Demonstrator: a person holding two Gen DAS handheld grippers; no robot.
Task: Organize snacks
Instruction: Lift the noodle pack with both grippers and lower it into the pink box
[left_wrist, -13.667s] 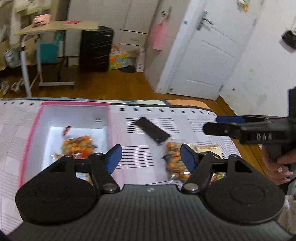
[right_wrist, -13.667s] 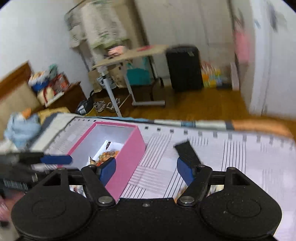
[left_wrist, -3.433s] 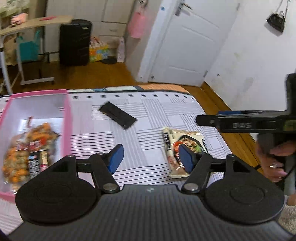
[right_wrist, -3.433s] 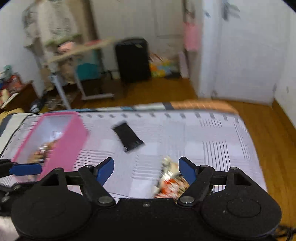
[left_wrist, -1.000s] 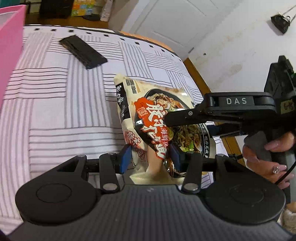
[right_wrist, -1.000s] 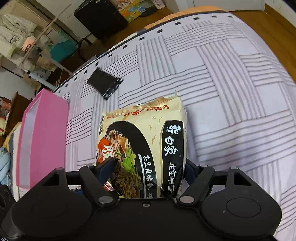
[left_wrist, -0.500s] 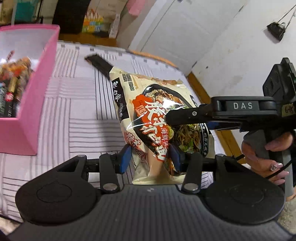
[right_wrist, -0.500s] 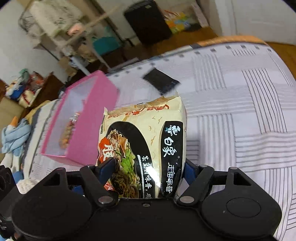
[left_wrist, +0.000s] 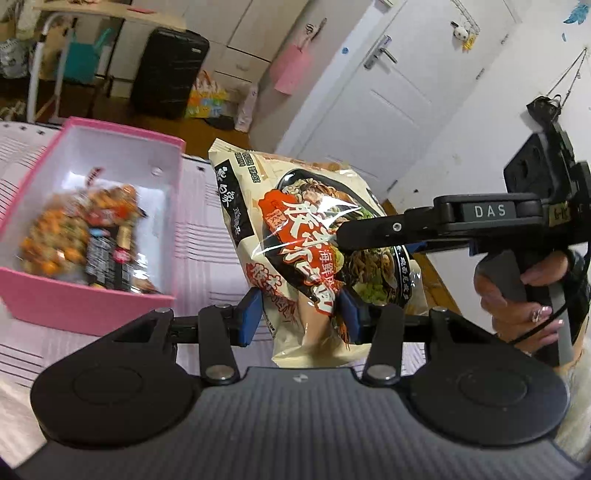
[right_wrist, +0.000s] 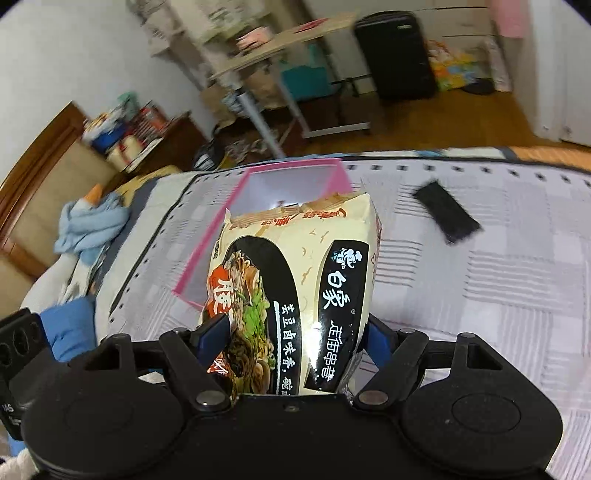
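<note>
Left wrist view: your left gripper (left_wrist: 301, 314) and right gripper (right_wrist: 291, 338) both clamp the noodle packet (left_wrist: 314, 236), sharing its floppy bulk, lifted above the bed beside the pink box (left_wrist: 74, 302).

One cream instant-noodle packet (left_wrist: 314, 236) is held between two handheld grippers, the left gripper (left_wrist: 301, 314) and the right gripper (right_wrist: 291, 334), above one striped bedspread (right_wrist: 498, 295). One pink box (left_wrist: 74, 299) sits on the bed, its blurred contents showing at least two snack bags (left_wrist: 81, 243). One flat black object (right_wrist: 447, 216) lies apart, with one black suitcase (left_wrist: 168, 72) and one white door (left_wrist: 399, 96) behind.
</note>
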